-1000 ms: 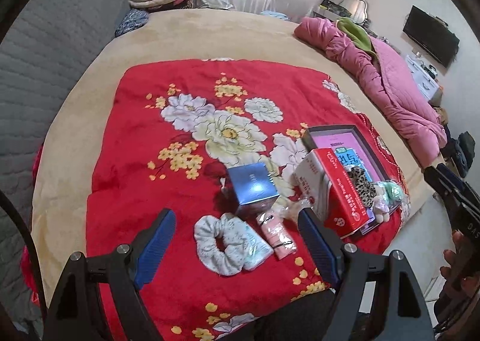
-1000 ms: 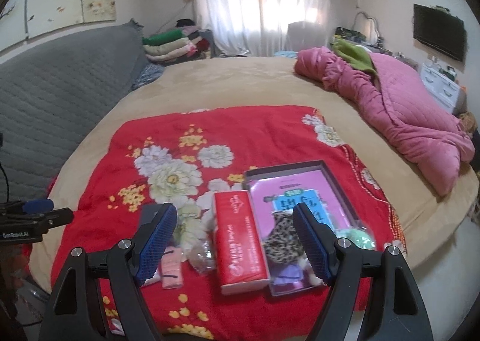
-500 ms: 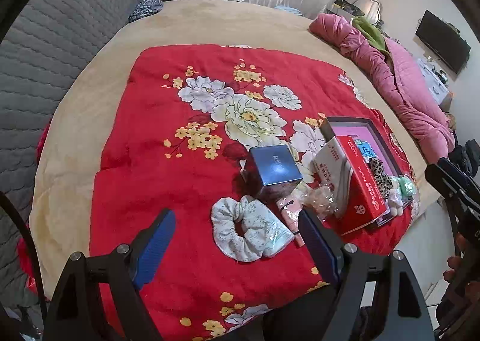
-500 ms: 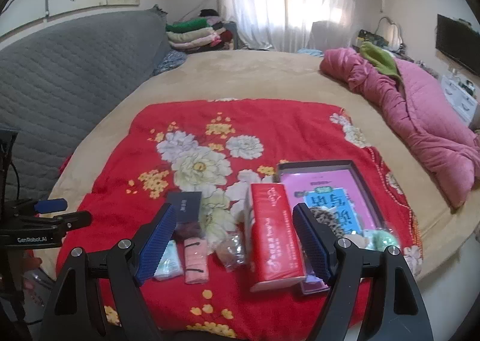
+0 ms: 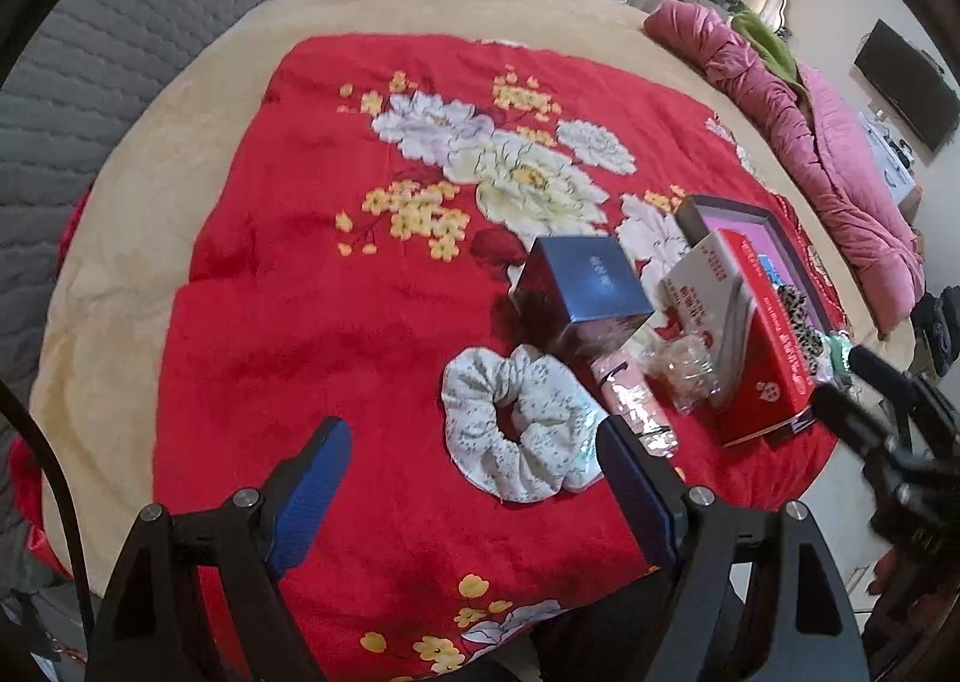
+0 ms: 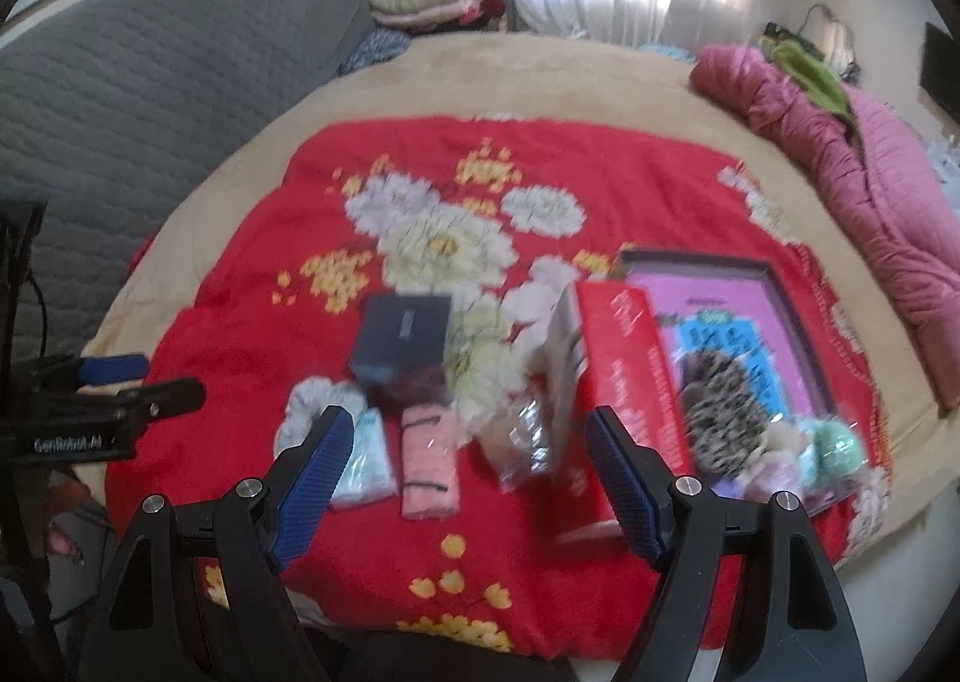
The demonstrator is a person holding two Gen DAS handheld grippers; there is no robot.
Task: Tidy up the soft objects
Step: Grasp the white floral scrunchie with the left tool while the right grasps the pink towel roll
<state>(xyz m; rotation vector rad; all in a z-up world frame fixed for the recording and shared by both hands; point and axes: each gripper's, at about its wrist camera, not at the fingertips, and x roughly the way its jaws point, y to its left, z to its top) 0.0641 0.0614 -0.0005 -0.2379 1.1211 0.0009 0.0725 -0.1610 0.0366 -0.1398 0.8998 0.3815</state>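
L gripper (image 5: 474, 481) hovers wide open, empty, white scrunchie (image 5: 516, 433) at 12 o'clock. R gripper (image 6: 465, 469) also spread wide, empty, above pink packet (image 6: 427, 463); view blurred.

Low in the frame the left gripper (image 5: 474, 487) hangs with its blue fingers (image 5: 309, 487) spread wide above the red floral blanket (image 5: 300, 322), a white scrunchie (image 5: 516, 430) lying between them, and a blue box (image 5: 591, 286) just beyond it.
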